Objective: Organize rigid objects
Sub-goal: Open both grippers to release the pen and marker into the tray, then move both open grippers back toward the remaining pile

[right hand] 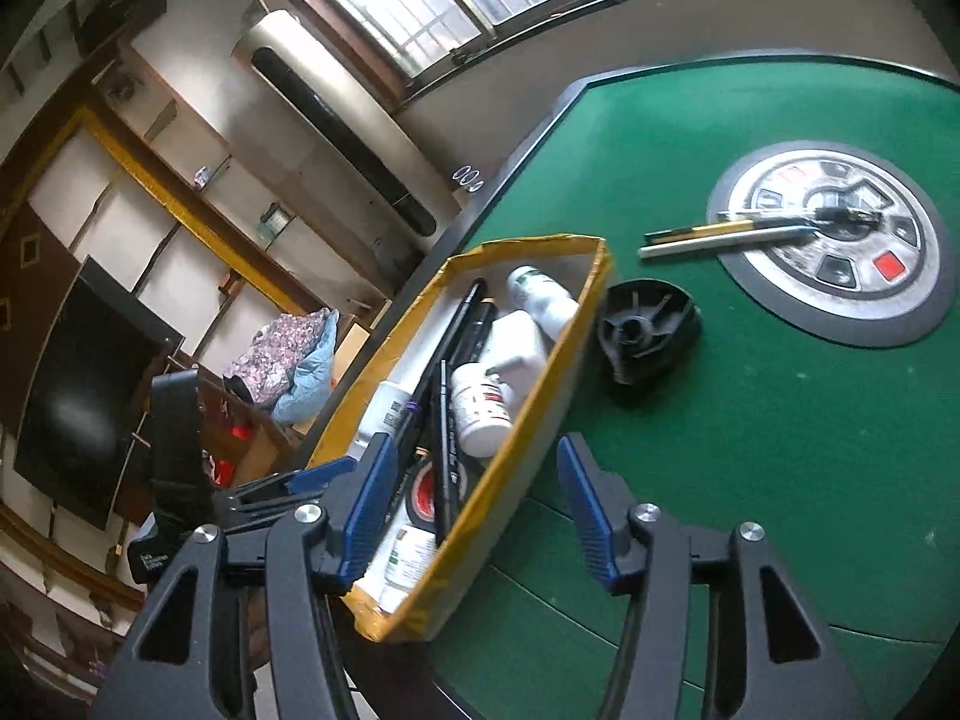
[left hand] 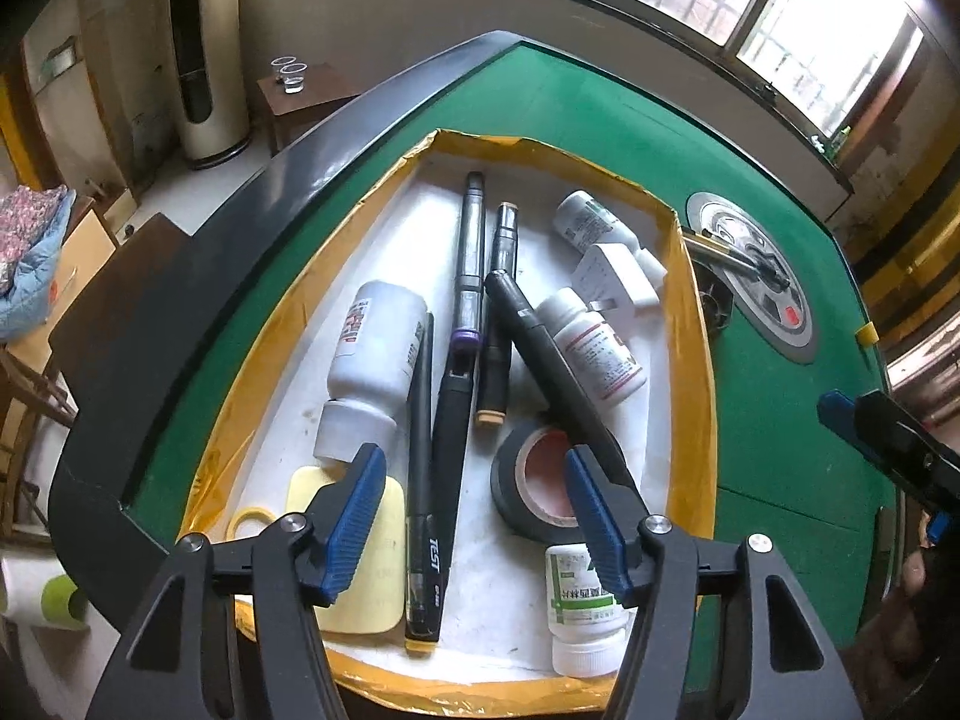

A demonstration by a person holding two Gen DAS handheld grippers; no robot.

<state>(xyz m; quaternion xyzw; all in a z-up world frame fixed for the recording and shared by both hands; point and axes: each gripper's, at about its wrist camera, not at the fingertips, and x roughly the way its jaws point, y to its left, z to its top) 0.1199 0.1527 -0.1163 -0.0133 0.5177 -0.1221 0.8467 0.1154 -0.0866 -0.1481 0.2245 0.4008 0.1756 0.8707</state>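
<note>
Your left tongs hang spread over the yellow-rimmed box, nothing between the pads; below the gap lie a black pen marked TEST and a black tape roll, not touched. Your right tongs are also spread and empty, straddling the box's near right wall.

Box already holds white bottles, markers and pens, packed close.

Left outside, by my reading the next pieces: a black plastic knob just beside the box's right wall, and a bundle of pens lying across the round centre panel of the table, upper right of the right wrist view. The pens' long axis runs nearly left to right in that frame, tilted up slightly at the right end. Both lie up and right of the right tongs; the right hand looks nearer.

Surface: green felt, flat, dark raised rim. Room: barred windows behind, a tall standing air conditioner, shelving at left.
</note>
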